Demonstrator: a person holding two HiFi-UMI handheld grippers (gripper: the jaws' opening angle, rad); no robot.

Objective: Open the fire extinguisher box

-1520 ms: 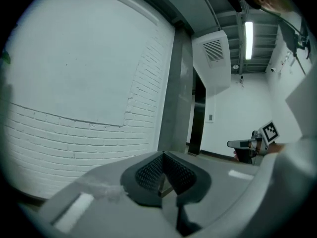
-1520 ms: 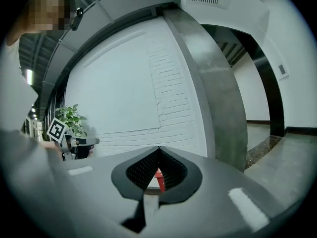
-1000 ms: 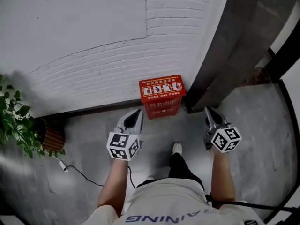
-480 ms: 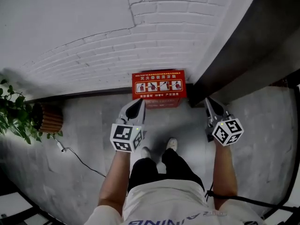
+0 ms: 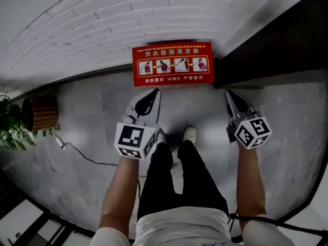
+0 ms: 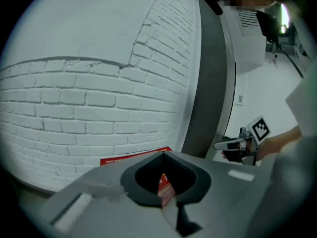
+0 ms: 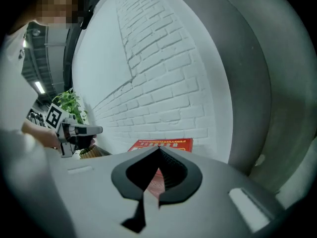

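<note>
Left claw (image 5: 153, 93), head view: jaws are pressing together on nothing, tips aiming at the fire extinguisher box (image 5: 173, 64). Right claw (image 5: 229, 94) is doing the same, well apart from its partner, on the far side of the person's legs. The box is standing on the grey floor (image 5: 87, 117), backed against the white brick wall (image 5: 102, 24) and just beside a dark pillar (image 5: 277, 40). Its red top panel is facing up and the lid is looking closed. Neither claw is touching it. Judgement: the task is at the approach stage, with nothing opened yet. Reaching the lid and lifting it are both outstanding. A potted plant (image 5: 10, 132) is standing off to the person's left, and a thin cable (image 5: 82, 157) is trailing across the floor near it.

Left gripper view: left claw (image 6: 163, 153) is showing its tips meeting, empty. A strip of the box (image 6: 130, 158) is showing above the jaws, at the foot of the wall (image 6: 89, 98). The right claw (image 6: 218, 145) is hanging in the air to the side, past the pillar (image 6: 208, 83).

Right gripper view: right claw (image 7: 158, 150) is likewise closed and carrying nothing. The box (image 7: 166, 144) is lying straight ahead, apart from the tips. The left claw (image 7: 99, 130) is hovering in front of the plant (image 7: 69, 103).

Room: bare indoor corner, smooth concrete-like floor, no counter in use.
</note>
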